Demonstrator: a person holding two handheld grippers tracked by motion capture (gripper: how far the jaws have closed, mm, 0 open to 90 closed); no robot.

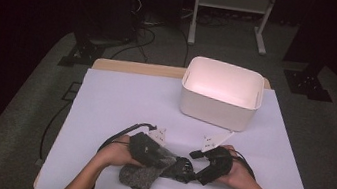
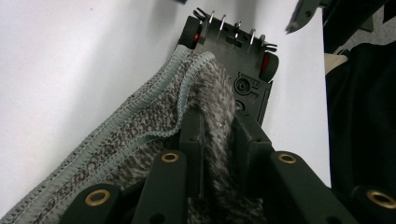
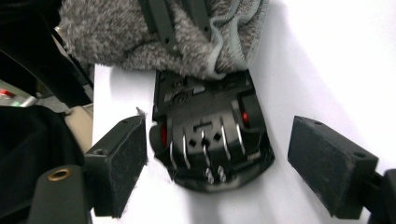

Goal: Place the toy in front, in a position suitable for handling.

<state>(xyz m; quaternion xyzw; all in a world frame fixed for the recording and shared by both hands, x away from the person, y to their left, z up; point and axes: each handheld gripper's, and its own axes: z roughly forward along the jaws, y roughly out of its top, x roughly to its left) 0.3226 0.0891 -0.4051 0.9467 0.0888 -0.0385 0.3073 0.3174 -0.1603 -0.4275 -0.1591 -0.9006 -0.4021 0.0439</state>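
Pinching grey towel [image 2: 140, 140] w/ left fingers [image 2: 192, 135]; right fingers [image 3: 123, 163] wide around black device [image 3: 210, 135].

Grey-and-white flecked towel [image 2: 140, 140] with a pale grey-green stitched hem, fuzzy mottled grey in the right gripper view [image 3: 126, 32], dark grey in the high view [image 1: 141, 176]. Black plastic device [image 3: 210, 140] with 2 red spots and silver metal prongs, same black with red dots in the left gripper view [image 2: 238, 60]; left gripper [image 2: 217, 135] matt black with brass-coloured rivets, right gripper [image 3: 219, 163] black with dark felt-like pads [image 3: 123, 158]. White bin [image 1: 221, 95] with a pinkish-lit inside, pale lilac-white table cover [image 1: 124, 103], light wood table edge [image 1: 130, 66], grey carpet [image 1: 16, 117].
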